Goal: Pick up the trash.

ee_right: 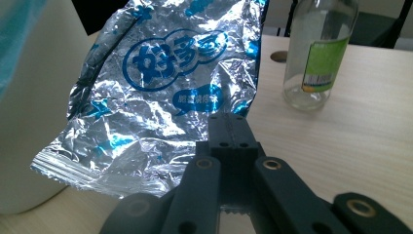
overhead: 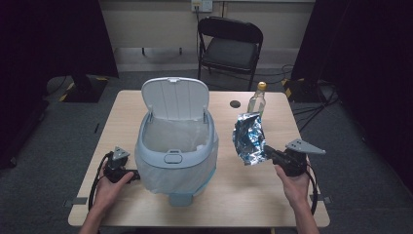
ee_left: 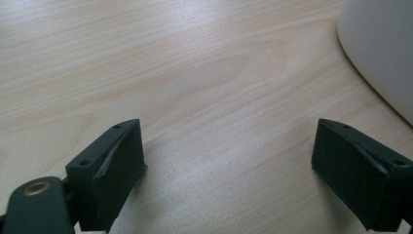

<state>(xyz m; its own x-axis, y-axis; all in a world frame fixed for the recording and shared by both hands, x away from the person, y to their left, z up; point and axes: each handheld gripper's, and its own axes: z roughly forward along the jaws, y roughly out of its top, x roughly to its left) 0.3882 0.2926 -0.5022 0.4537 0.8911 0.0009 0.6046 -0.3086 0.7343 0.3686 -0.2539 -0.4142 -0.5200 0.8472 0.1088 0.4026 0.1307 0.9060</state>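
A crumpled silver foil snack bag point(overhead: 248, 139) with blue print hangs above the table to the right of the bin, and my right gripper point(overhead: 267, 151) is shut on its lower edge. In the right gripper view the foil bag point(ee_right: 160, 92) spreads up and left from the closed jaws of my right gripper point(ee_right: 233, 127). A white pedal bin point(overhead: 176, 141) stands mid-table with its lid up and a liner inside. My left gripper point(overhead: 136, 175) rests low by the bin's left side, and in its own view the left gripper point(ee_left: 229, 161) stands open over bare wood.
A clear glass bottle point(overhead: 257, 100) with a gold cap and green label point(ee_right: 325, 61) stands behind the foil bag, near a cable hole point(overhead: 235, 104) in the table. A black folding chair point(overhead: 230, 46) is beyond the far edge. The bin's white wall point(ee_left: 380, 53) is just right of my left gripper.
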